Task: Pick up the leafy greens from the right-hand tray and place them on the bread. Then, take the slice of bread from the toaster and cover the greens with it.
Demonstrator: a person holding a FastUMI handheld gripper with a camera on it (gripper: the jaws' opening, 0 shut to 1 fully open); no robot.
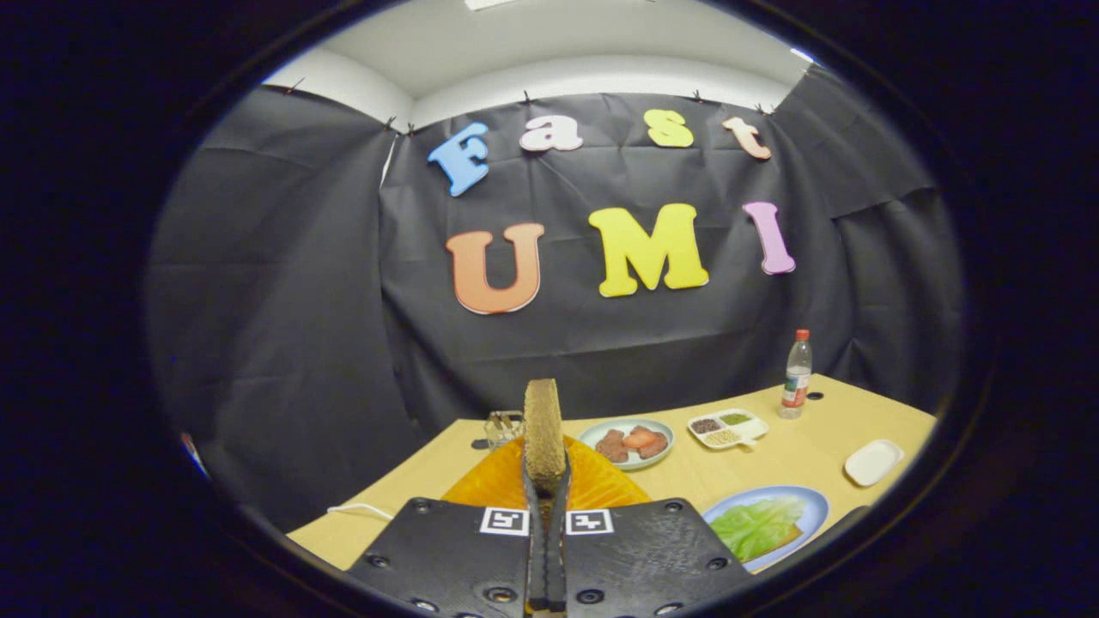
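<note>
Bread slice (543, 429) stands upright, pinched between the claw (546, 481) fingers.

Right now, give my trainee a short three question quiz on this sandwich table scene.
1. True or false: the hand-held gripper is shut on the bread slice.
2. Where are the leafy greens? A) on the white tray B) on bread on the blue plate C) in the toaster
3. Fill in: the water bottle stands beyond the divided ____.

Key: 1 true; 2 B; 3 tray.
</note>
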